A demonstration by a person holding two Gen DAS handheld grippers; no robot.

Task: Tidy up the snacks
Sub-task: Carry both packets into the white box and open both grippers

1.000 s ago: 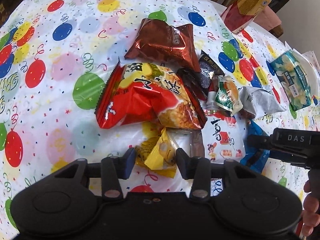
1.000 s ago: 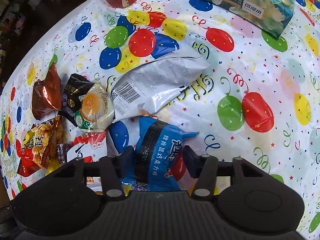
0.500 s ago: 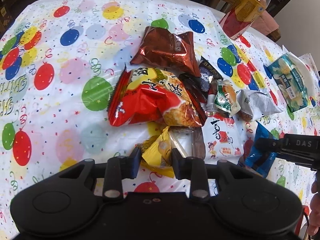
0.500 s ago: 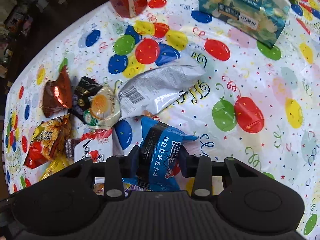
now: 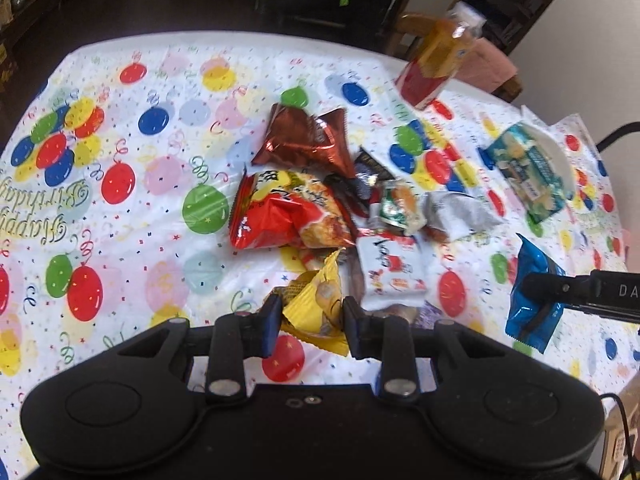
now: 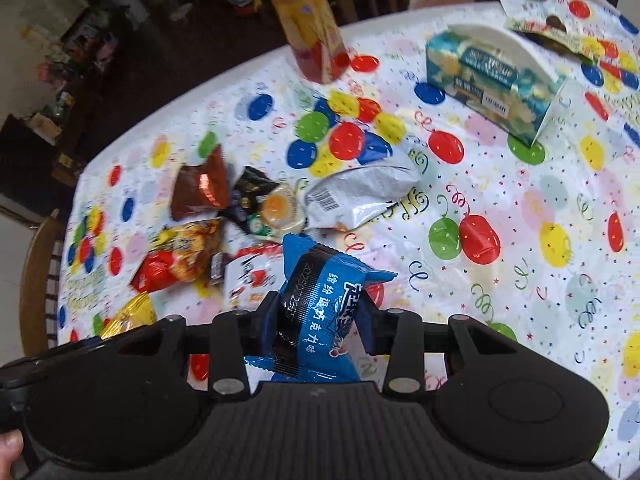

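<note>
A: What is the surface?

B: A table under a balloon-print cloth, with wooden chairs and dark clutter behind.

A: And the grippers?

B: The left gripper pinches a yellow packet; the right gripper clamps a blue packet above the cloth.

A: Any differences between views?

B: Only the right view shows the whole tissue box; the left shows the snack pile head-on.

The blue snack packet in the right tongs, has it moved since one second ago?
Yes. The blue snack packet has gone up off the tablecloth; the silver bag now lies farther beyond and below it.
</note>
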